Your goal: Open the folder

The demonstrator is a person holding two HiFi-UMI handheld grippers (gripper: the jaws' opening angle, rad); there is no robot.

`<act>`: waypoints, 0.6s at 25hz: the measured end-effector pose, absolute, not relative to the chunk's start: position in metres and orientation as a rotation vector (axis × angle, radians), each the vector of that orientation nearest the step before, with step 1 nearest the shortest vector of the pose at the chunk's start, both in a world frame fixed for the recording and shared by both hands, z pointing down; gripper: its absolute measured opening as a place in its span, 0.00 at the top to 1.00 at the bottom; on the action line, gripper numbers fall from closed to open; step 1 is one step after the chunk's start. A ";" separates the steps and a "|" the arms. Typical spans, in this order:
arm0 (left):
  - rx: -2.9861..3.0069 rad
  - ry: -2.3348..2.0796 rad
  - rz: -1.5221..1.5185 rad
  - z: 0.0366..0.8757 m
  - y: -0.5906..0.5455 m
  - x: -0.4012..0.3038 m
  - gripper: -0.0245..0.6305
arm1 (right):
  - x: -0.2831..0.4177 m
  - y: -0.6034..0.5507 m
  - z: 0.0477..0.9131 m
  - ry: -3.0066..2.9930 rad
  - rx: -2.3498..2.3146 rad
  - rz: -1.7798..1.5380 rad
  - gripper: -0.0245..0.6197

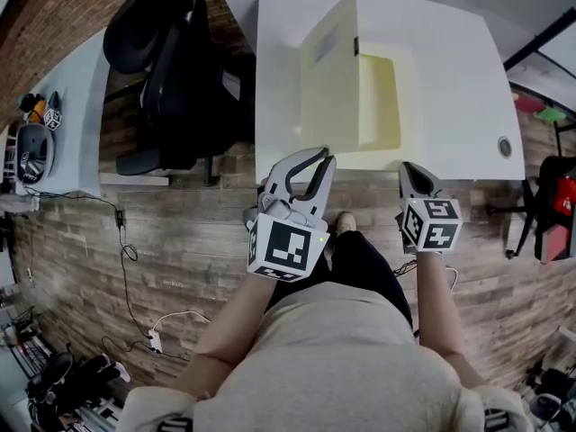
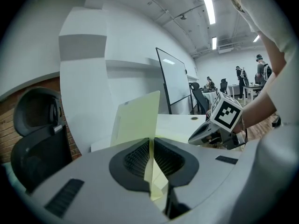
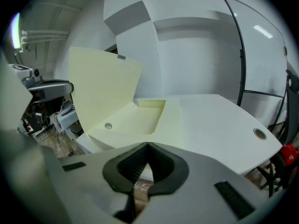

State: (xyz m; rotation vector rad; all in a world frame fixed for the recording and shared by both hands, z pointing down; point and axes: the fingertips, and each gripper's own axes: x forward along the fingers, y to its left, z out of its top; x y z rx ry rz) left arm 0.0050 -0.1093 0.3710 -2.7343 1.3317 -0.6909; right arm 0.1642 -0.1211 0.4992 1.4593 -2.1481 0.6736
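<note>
We see the pale yellow folder (image 1: 380, 106) lying on the white surface (image 1: 454, 57), just ahead of both tongs. Its cover (image 1: 328, 70) stands up tall, right in front of the left tongs (image 1: 310, 162) and off to the left of the right tongs (image 1: 412, 171). The left tongs pinch the near edge of the cover. The right tongs are pressed together with nothing in them. They sit beside the flat half of the folder, and we think they do not touch it.

What could go wrong? The pinch is on a thin edge, so we think the cover could slip out and flop shut. Nothing holds the flat half down, so a hard pull could drag or lift the whole folder toward the left tongs. A crooked pull could bend the cover.

Only the left gripper view shows the yellow sheet caught in the left tongs (image 2: 150, 141). From the head view we cannot be sure of that. Only the right gripper view shows the inside of the folder (image 3: 140, 120), with a small round hole (image 3: 108, 125) ahead of the right tongs (image 3: 148, 144).
</note>
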 end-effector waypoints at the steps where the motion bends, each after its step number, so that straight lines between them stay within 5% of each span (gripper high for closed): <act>1: -2.735 1.346 -0.685 0.370 -0.109 0.001 0.90 | 0.164 -0.121 0.499 -2.147 1.457 0.673 0.93; 15: -2.685 1.568 -0.612 0.367 -0.110 -0.051 0.91 | 0.164 -0.122 0.499 -2.142 1.440 0.680 0.93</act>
